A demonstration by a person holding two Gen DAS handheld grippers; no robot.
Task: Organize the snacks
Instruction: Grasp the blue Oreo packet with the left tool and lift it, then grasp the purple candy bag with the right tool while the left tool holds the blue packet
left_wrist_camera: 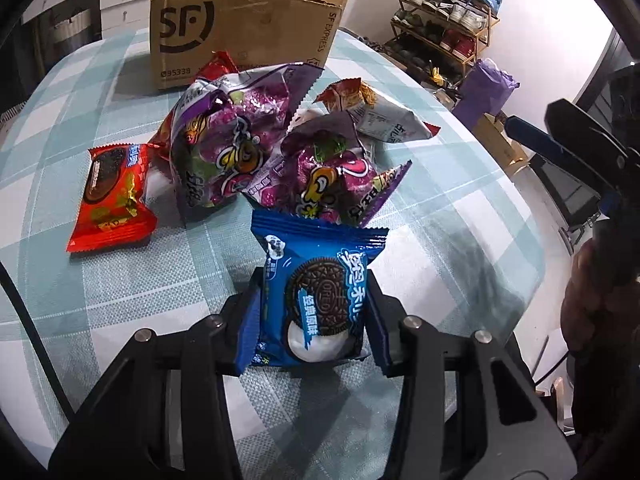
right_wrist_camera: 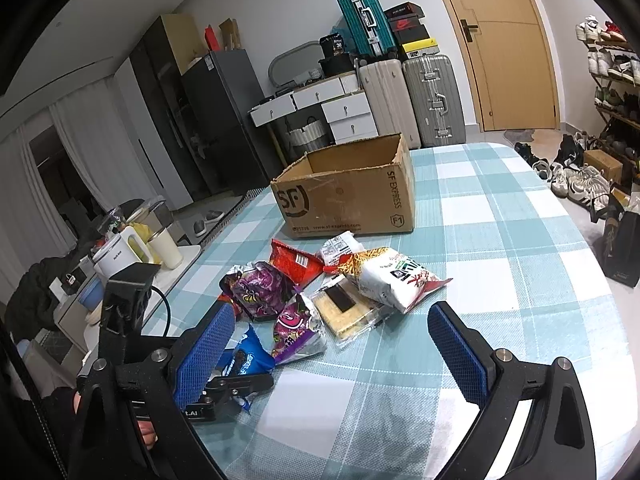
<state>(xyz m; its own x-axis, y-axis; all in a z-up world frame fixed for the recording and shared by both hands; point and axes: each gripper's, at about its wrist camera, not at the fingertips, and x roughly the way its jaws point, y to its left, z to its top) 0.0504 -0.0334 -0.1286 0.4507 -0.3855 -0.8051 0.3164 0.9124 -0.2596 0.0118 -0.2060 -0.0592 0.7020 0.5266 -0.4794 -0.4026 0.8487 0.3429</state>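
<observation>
Your left gripper (left_wrist_camera: 316, 312) jaws clamp the blue Oreo packet (left_wrist_camera: 316, 292) | right gripper (right_wrist_camera: 332, 356) jaws wide apart, empty | SF Express box (right_wrist_camera: 348, 188) beyond jaws looks empty | snack pile (right_wrist_camera: 320, 288) ahead remains; barely started

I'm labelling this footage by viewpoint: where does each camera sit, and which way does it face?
Left wrist: rides the left hand-held gripper, facing the SF box over the snack pile; its fingers clamp the blue Oreo packet.
Right wrist: rides the open right hand-held gripper, looking across the checked table at the box; a hand shows lower left.
Shared: box, purple candy bags, Oreo packet.
</observation>
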